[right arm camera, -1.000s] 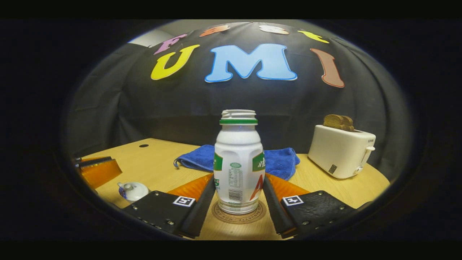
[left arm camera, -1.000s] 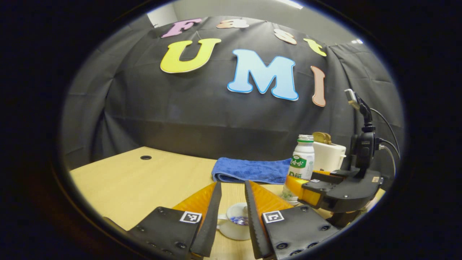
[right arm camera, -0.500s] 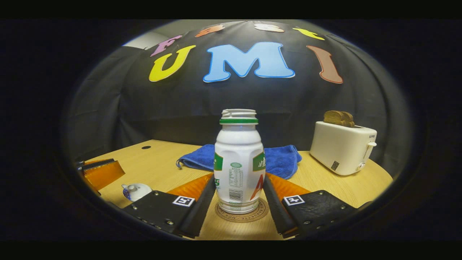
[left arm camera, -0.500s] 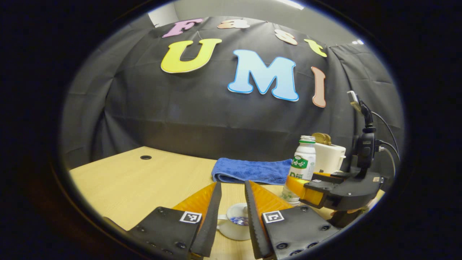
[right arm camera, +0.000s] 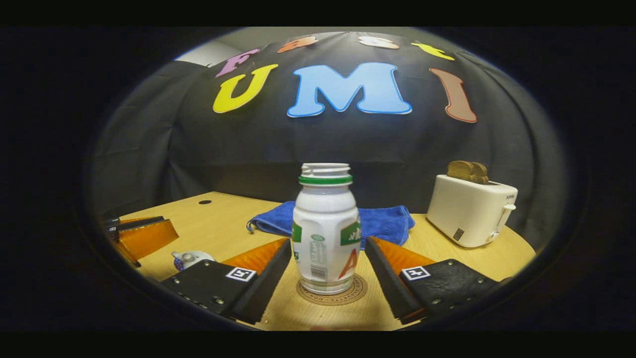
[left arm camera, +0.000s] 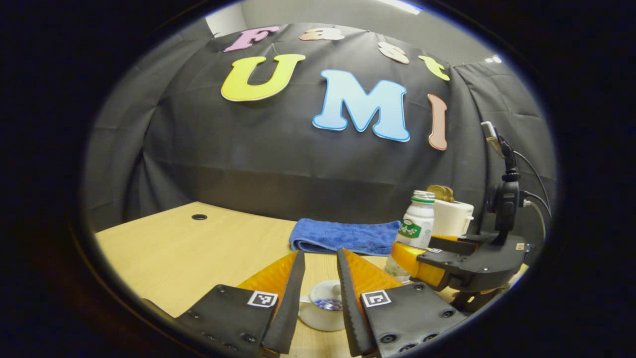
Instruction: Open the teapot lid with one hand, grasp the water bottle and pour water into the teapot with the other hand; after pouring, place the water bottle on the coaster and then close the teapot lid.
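Note:
A white water bottle [right arm camera: 325,233] with a green neck ring and no cap stands upright on a round brown coaster [right arm camera: 358,293]. My right gripper [right arm camera: 328,242] is open, with a finger on each side of the bottle and a small gap to it. The left gripper view shows the bottle [left arm camera: 420,219] beside that gripper [left arm camera: 447,261]. My left gripper [left arm camera: 319,252] hovers with a narrow gap. Below that gap sits the small white teapot [left arm camera: 323,311] with blue marks. I cannot tell whether the fingers press on anything. The teapot [right arm camera: 191,258] lies low on the left, under the left gripper [right arm camera: 144,233].
A folded blue towel [right arm camera: 382,223] lies behind the bottle. A white toaster [right arm camera: 469,209] with toast in it stands at the back right. The wooden table [left arm camera: 174,253] has a small cable hole [left arm camera: 199,217] at the far left.
My right gripper's fingers have spread away from the bottle, which stays upright on the coaster. The left gripper has hardly moved.

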Motion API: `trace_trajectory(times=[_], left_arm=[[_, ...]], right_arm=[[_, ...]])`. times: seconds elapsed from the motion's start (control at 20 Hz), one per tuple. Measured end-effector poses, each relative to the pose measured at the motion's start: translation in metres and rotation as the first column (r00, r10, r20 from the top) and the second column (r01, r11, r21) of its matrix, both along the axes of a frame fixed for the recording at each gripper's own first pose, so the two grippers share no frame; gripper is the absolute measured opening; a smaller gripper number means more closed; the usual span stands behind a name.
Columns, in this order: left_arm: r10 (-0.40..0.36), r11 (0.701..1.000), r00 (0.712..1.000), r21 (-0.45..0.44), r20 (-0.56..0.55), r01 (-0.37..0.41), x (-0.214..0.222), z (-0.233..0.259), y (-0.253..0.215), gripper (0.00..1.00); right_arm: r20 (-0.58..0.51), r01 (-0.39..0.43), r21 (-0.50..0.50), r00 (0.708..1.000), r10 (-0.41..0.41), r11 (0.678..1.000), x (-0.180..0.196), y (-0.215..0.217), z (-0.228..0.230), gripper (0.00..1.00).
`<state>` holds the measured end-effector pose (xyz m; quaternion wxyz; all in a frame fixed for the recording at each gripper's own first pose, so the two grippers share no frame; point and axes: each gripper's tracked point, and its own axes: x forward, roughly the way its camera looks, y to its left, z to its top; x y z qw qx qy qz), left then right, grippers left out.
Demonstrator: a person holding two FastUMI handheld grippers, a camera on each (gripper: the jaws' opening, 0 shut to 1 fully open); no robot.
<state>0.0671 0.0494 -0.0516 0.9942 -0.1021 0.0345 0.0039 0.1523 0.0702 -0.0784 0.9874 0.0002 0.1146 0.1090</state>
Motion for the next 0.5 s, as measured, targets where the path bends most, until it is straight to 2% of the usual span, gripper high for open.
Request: trace_trajectory(times=[0.05, 0.4, 0.5], left_arm=[[0.0, 1.0, 1.0, 0.0, 0.001, 0.0, 0.0, 0.0, 0.0, 0.47], [-0.008, 1.0, 1.0, -0.021, 0.019, 0.009, -0.004, 0.008, 0.0, 0.5], [-0.008, 1.0, 0.999, -0.022, 0.036, 0.009, -0.007, 0.014, 0.001, 0.48]], right_arm=[[0.006, 0.001, 0.009, 1.0, -0.001, 1.0, -0.002, -0.001, 0.003, 0.93], [0.031, 0.011, 0.018, 0.999, -0.012, 1.0, -0.041, -0.012, 0.014, 0.93], [0.04, 0.022, 0.041, 0.999, -0.024, 0.999, -0.056, -0.014, 0.02, 0.93]])
